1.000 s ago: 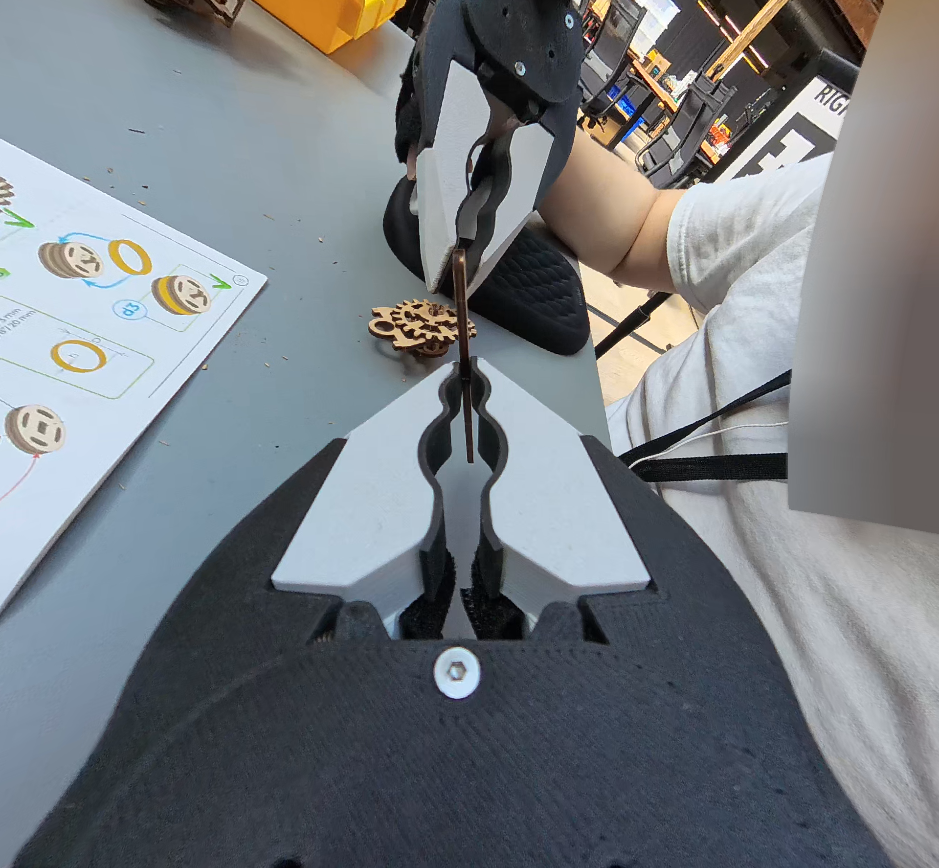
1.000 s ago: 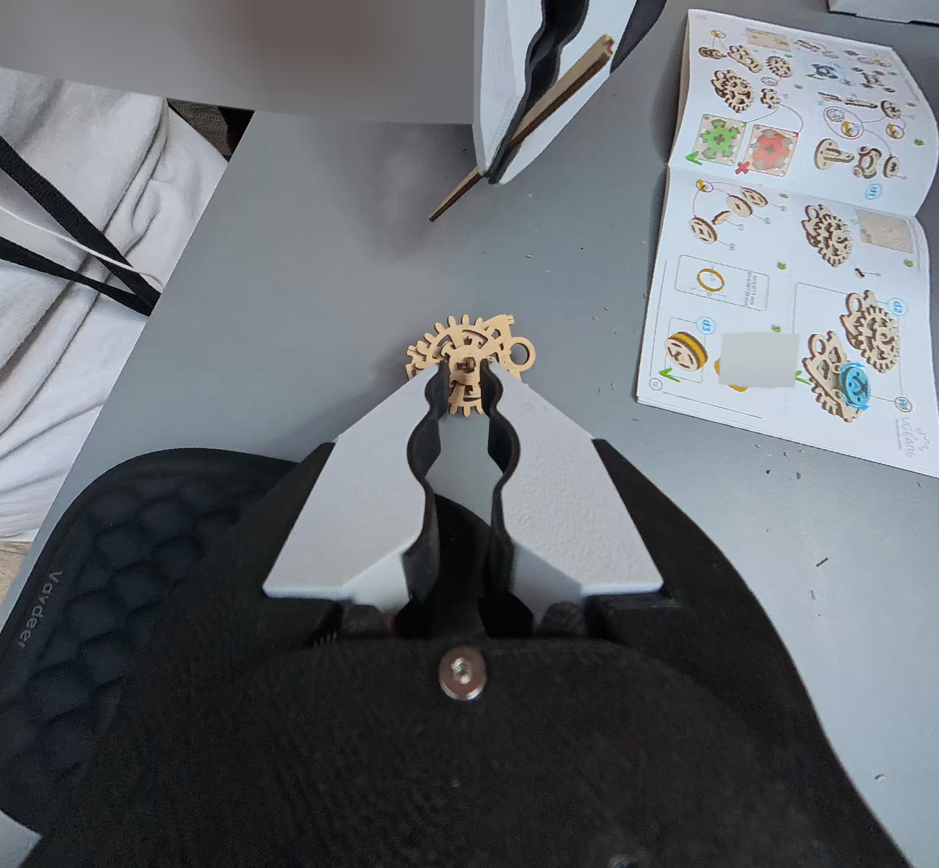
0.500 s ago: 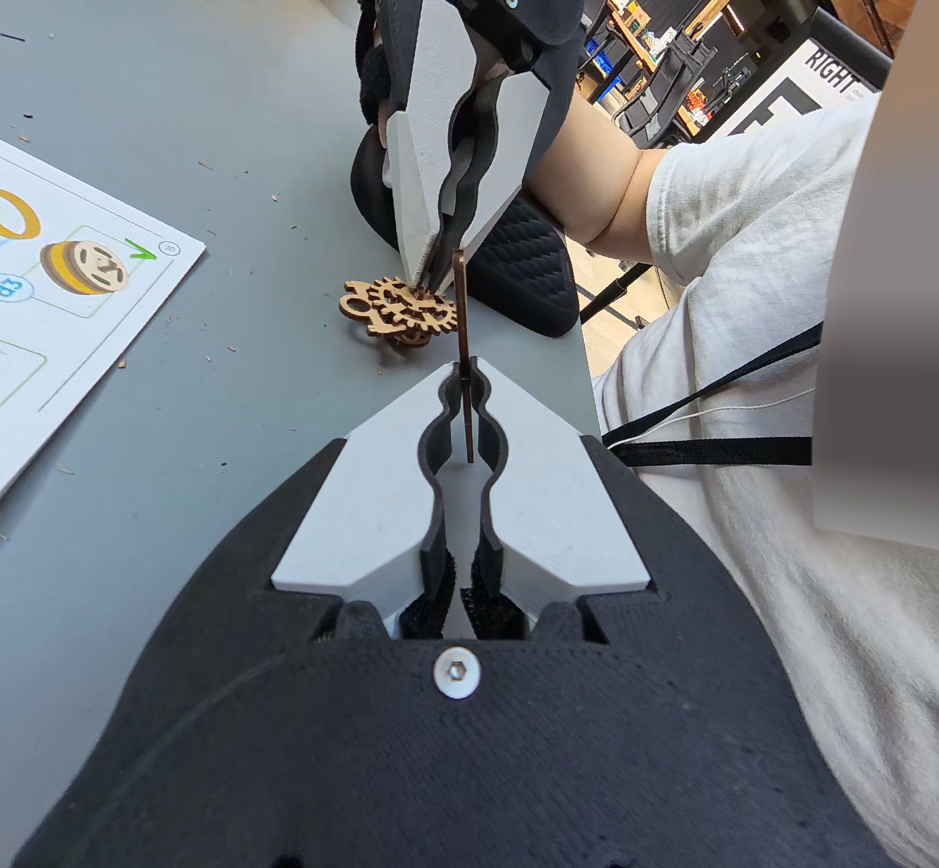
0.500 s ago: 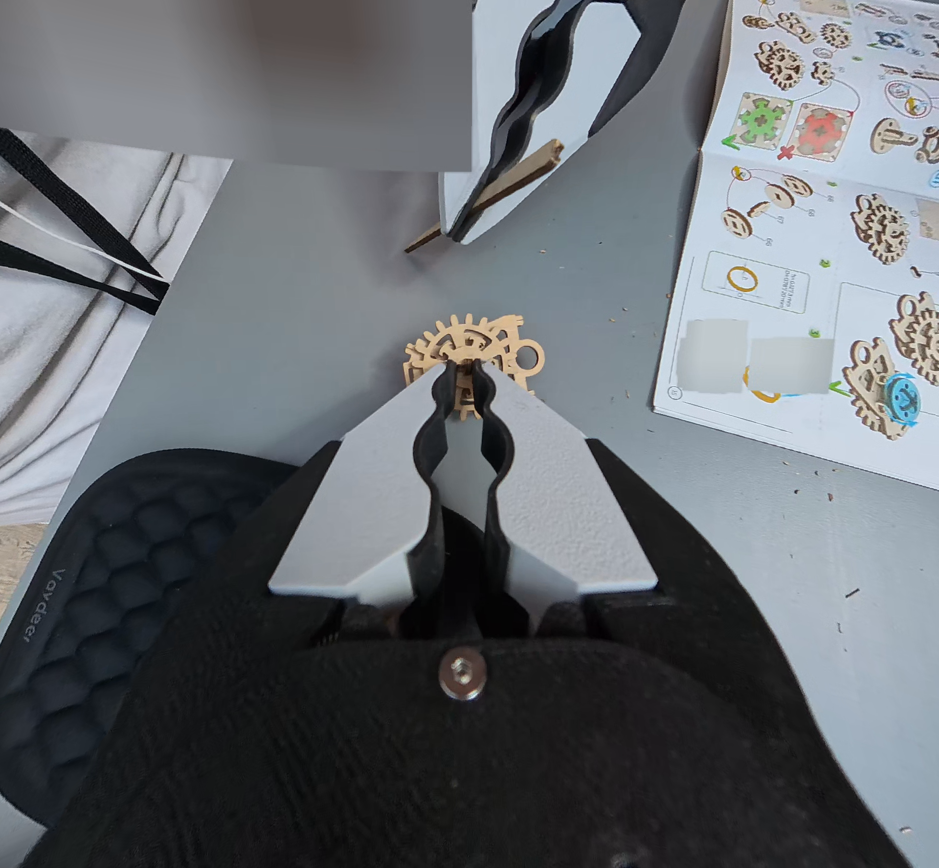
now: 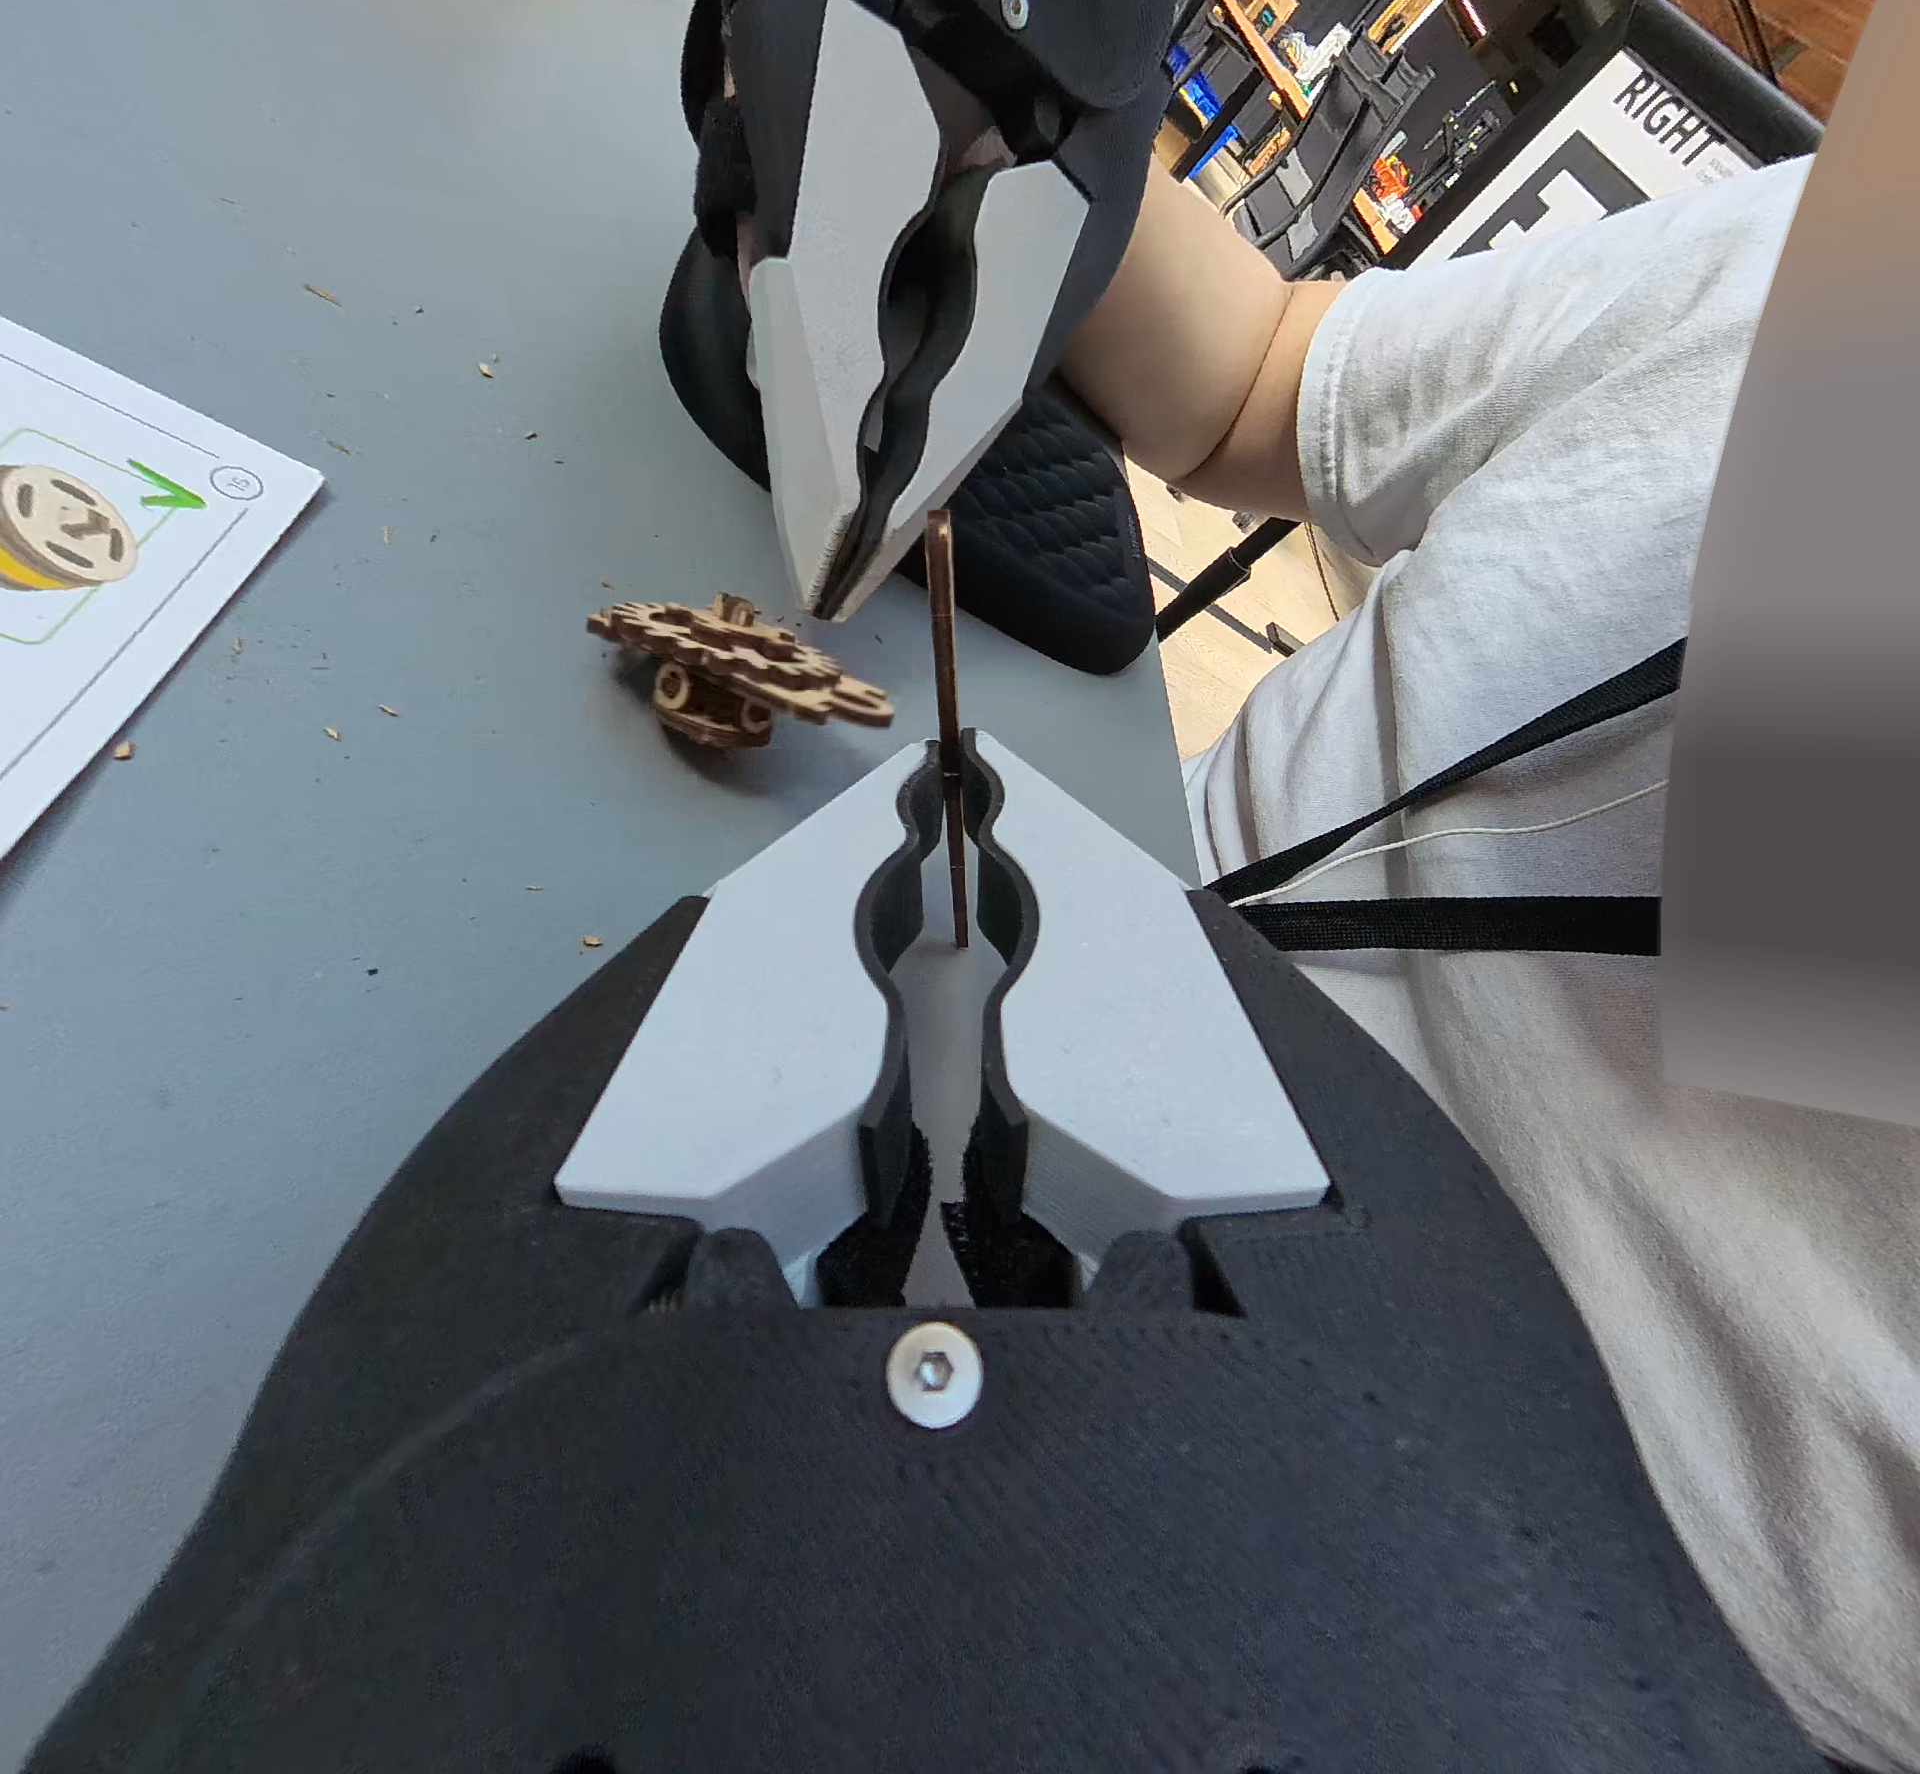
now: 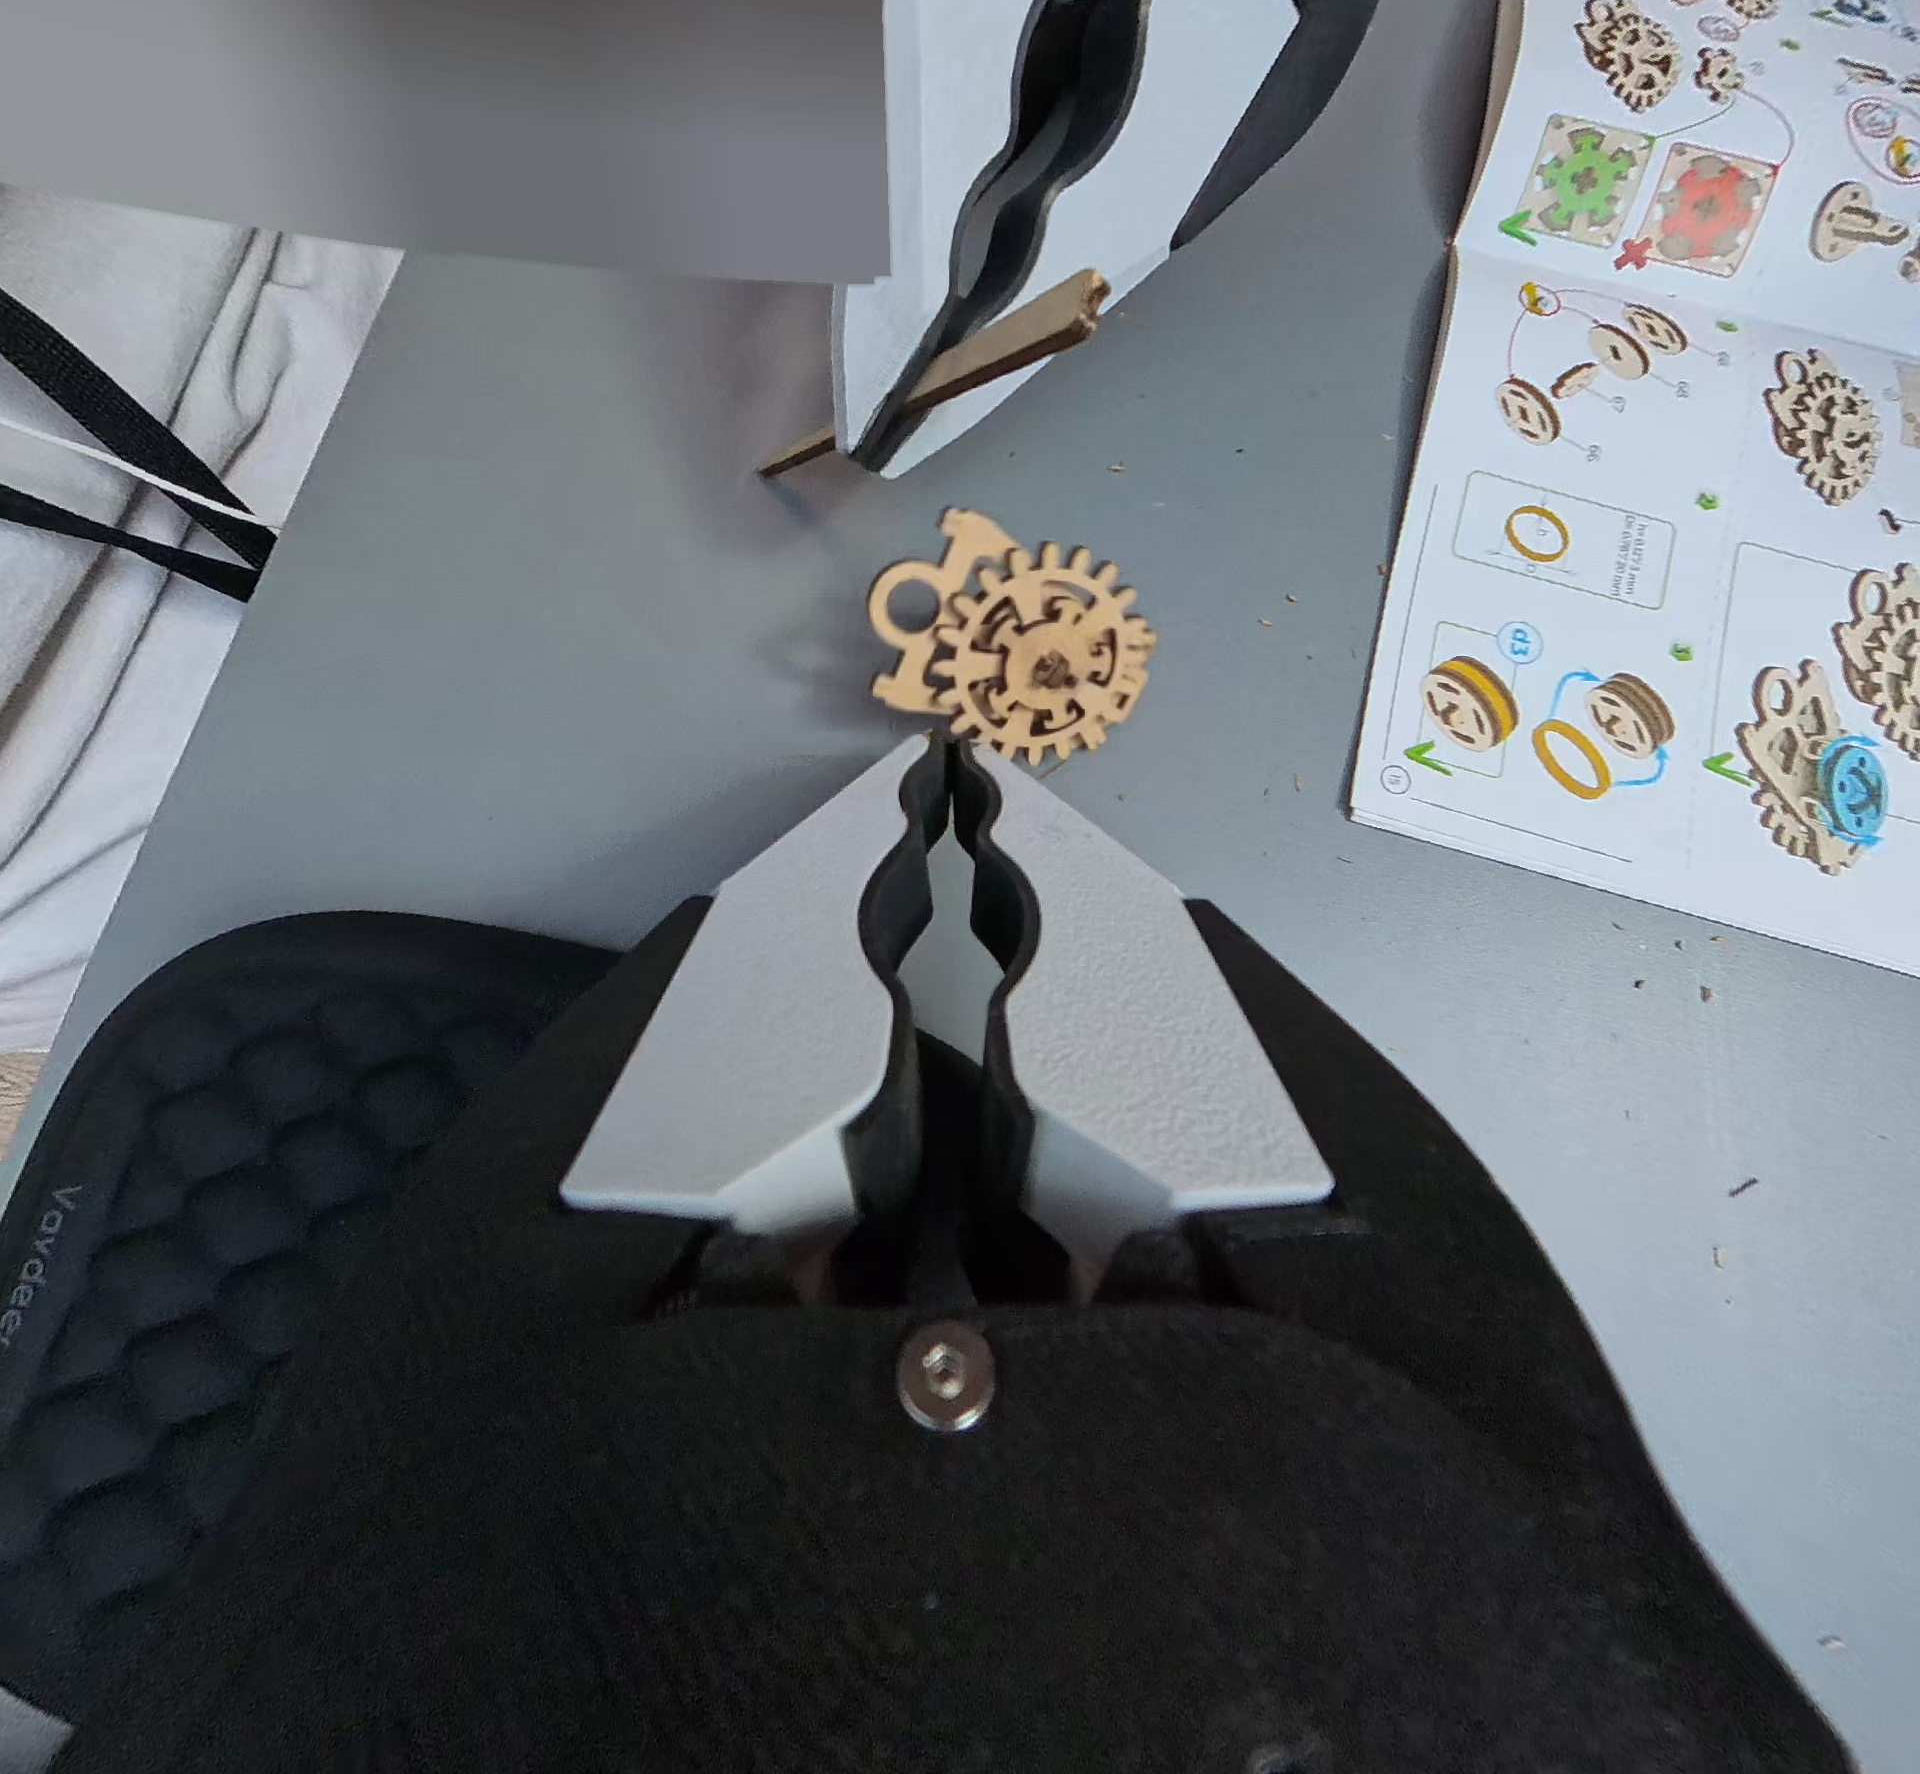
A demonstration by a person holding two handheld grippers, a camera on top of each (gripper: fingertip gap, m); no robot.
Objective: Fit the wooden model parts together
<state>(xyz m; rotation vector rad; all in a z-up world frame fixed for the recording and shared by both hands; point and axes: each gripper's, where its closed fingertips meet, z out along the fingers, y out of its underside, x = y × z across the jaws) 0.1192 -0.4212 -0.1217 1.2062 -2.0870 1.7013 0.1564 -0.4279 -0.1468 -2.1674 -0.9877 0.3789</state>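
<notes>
My left gripper (image 5: 948,750) is shut on a thin wooden strip (image 5: 943,644) that stands up out of its fingertips. The strip also shows in the right wrist view (image 6: 997,353), clamped in the left gripper (image 6: 873,462). A wooden gear assembly (image 5: 727,659) with a ring lug lies tilted on the grey table (image 5: 260,997), blurred by motion. My right gripper (image 6: 943,753) is shut with its pads together. The gear assembly (image 6: 1023,649) sits just beyond its tips, outside the grasp. In the left wrist view the right gripper (image 5: 826,607) hangs close above the gears' right side.
An open instruction booklet (image 6: 1662,477) lies on the table to the right of the gears; its corner shows in the left wrist view (image 5: 104,561). A black padded rest (image 5: 1039,529) lies at the table's edge beside a person's arm (image 5: 1195,374). Wood crumbs are scattered about. Spacing between my two grippers at the tips: around 5 cm.
The right jaws, which straddled the gear assembly's hub, have closed fully. The assembly slipped out, turned over and now lies tilted with its ring on the other side. The left gripper moved closer.
</notes>
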